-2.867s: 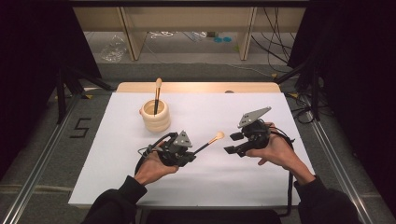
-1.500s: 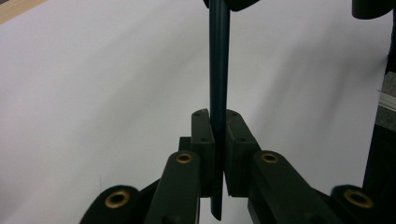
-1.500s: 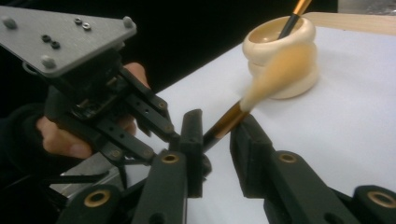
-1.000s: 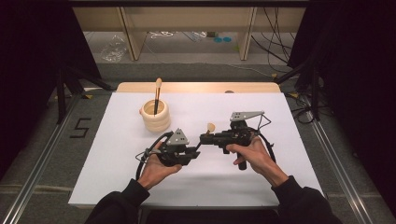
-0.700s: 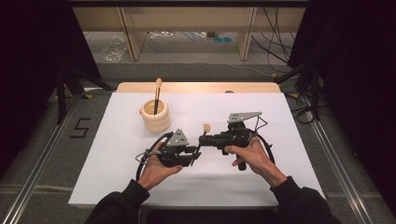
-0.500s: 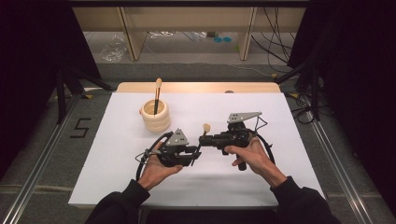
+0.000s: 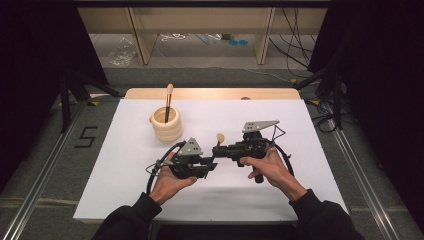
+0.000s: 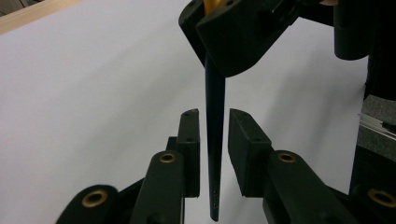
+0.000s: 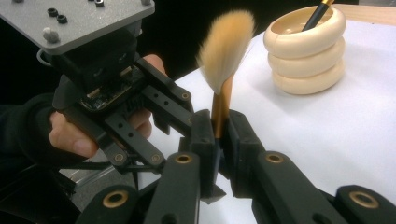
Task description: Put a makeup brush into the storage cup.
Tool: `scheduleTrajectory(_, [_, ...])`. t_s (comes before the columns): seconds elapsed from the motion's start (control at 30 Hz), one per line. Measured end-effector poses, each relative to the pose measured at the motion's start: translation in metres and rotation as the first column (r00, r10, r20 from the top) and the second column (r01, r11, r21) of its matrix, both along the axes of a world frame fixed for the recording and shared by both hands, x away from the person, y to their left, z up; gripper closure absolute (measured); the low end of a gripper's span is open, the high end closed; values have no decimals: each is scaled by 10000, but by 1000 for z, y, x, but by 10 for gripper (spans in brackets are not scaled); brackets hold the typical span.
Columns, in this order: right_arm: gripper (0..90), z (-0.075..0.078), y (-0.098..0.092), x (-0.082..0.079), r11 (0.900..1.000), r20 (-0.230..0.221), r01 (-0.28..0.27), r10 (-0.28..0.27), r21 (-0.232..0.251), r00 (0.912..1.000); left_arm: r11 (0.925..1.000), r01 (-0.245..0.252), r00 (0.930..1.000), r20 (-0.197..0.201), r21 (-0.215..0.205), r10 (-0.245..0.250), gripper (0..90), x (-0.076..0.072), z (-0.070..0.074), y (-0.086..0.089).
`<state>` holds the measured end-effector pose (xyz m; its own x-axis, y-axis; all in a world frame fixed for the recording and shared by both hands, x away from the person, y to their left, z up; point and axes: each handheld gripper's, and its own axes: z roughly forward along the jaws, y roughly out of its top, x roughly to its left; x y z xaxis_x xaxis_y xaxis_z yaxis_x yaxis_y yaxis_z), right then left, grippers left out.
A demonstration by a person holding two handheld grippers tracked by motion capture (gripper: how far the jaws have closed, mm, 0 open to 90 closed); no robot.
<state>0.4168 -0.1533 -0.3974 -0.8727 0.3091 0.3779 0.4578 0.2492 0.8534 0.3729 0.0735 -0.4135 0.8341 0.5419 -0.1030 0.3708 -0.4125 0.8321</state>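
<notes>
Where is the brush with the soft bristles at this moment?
In the high view the brush stands mid-table, clamped in the right gripper, right of the ringed holder.

Camera layout: one fixed overhead view, two views riding on the grippers.

The high view looks forward and down from the person's side, taking in the whole white bench from well back; the left gripper view sits close behind its own jaws, facing the right gripper and the brush handle; the right gripper view, equally close, faces the left gripper and the ringed holder; all three share the brush and the white surface.
</notes>
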Motion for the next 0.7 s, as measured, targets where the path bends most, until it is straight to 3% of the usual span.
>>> scheduleTrajectory(0.33, [834,-1,2,-1,9999,-60,-130,129,-61,9999,9992,10,10000,-52,-403,-12,767,2,2,2])
scheduleTrajectory(0.37, [834,-1,2,-2,9999,-83,-141,141,-74,9999,9992,-28,9998,-191,-396,20,768,2,3,3])
scheduleTrajectory(0.7, [834,-2,5,-2,9995,-81,-293,293,77,9995,9986,-22,10000,-97,-533,17,780,3,4,4])
